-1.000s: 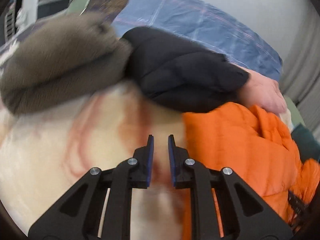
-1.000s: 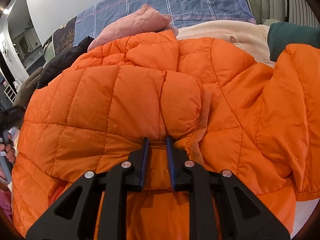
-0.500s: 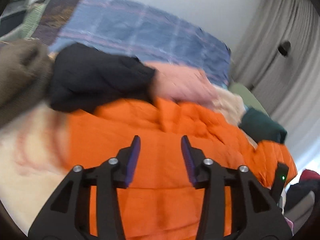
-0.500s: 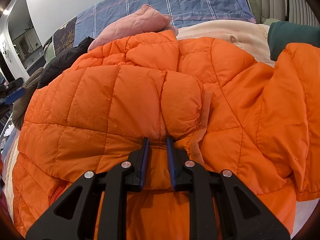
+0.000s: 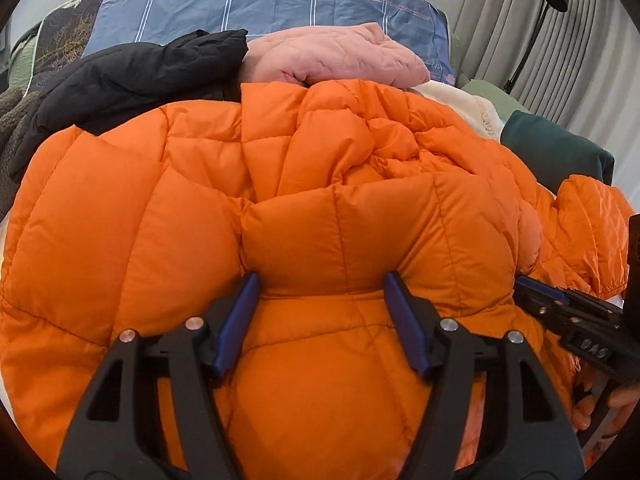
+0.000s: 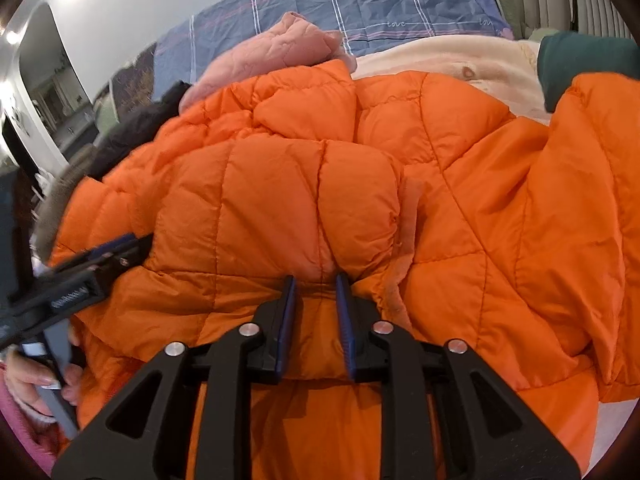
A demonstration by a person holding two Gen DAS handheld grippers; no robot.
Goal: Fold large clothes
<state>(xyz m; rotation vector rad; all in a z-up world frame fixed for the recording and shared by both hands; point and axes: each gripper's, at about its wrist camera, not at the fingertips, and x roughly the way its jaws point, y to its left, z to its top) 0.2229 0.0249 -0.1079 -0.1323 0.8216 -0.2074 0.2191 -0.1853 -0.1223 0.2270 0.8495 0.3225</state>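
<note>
Clearly, the orange puffer jacket is still bunched and unfolded, filling the centre of both views on the bed; most of the folding is judged to remain. A ridge of it is pinched by the right gripper, jaws nearly closed. The left gripper is held with jaws wide apart, pressed against a puffed panel but not clamped. Pink and black garments are heaped at upper frame.

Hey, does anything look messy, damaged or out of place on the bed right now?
No damage or spill shows. The orange puffer jacket lies rumpled and bunched near its far edge rather than flat. A black jacket and pink quilted garment sit heaped behind it, unfolded.
</note>
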